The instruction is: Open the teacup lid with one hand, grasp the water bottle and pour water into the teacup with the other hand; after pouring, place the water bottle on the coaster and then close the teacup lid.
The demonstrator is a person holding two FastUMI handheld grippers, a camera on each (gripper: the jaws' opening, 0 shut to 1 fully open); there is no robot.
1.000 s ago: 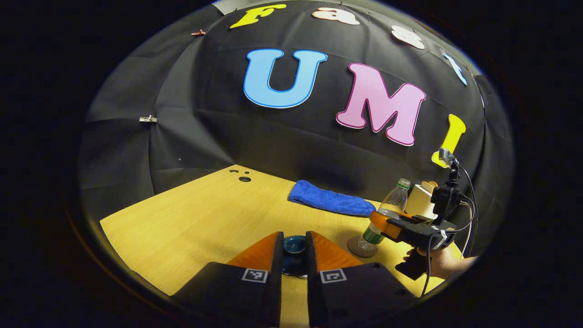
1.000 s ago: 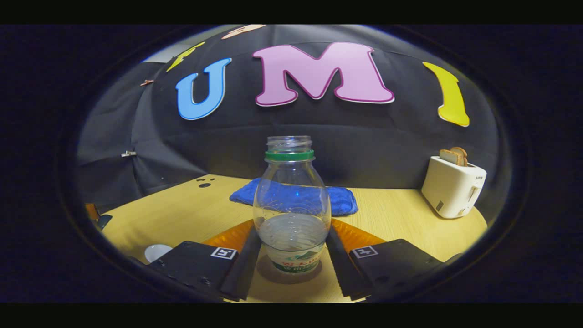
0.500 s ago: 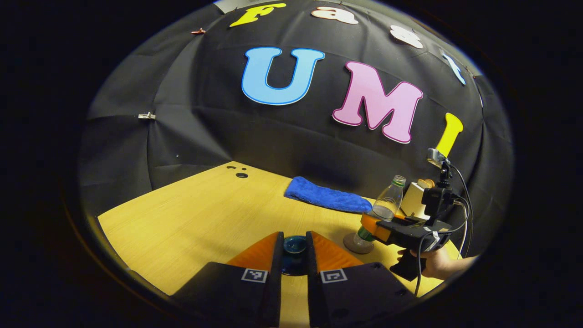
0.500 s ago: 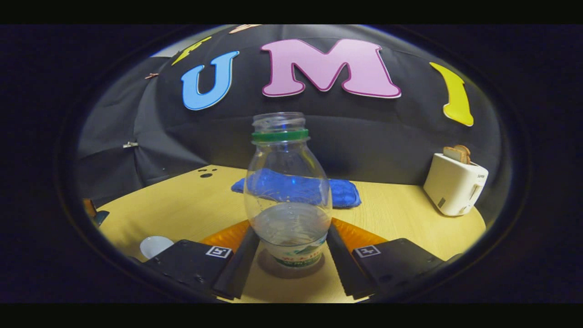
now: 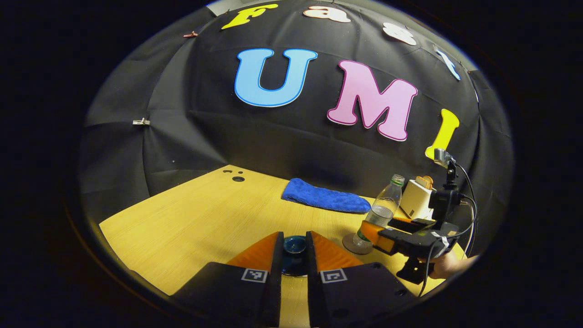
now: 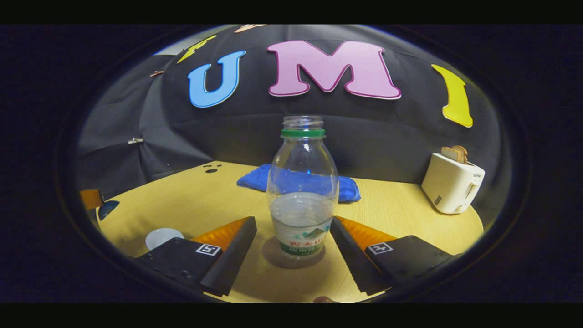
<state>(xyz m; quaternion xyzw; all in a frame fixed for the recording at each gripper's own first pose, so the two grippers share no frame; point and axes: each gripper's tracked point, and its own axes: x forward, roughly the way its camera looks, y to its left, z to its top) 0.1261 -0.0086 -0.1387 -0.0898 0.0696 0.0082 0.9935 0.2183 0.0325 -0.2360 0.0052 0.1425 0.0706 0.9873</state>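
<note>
Since pouring looks finished, the water bottle [image 6: 303,191] stands upright on the coaster [image 6: 294,259] near the worktop's [image 6: 191,205] right edge, between the spread, untouching right claw [image 6: 294,246]. The left claw [image 5: 294,253] pinches the teacup lid [image 5: 294,246], ready for closing

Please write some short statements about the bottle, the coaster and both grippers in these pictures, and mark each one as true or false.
1. The water bottle stands upright on the coaster. True.
2. The right hand-held gripper is shut on the bottle. False: its fingers stand apart from it.
3. The bottle has its cap on. False: the neck is open.
4. The left hand-held gripper holds a dark blue lid. True.
5. The toaster is empty. False: bread sticks out.
</note>
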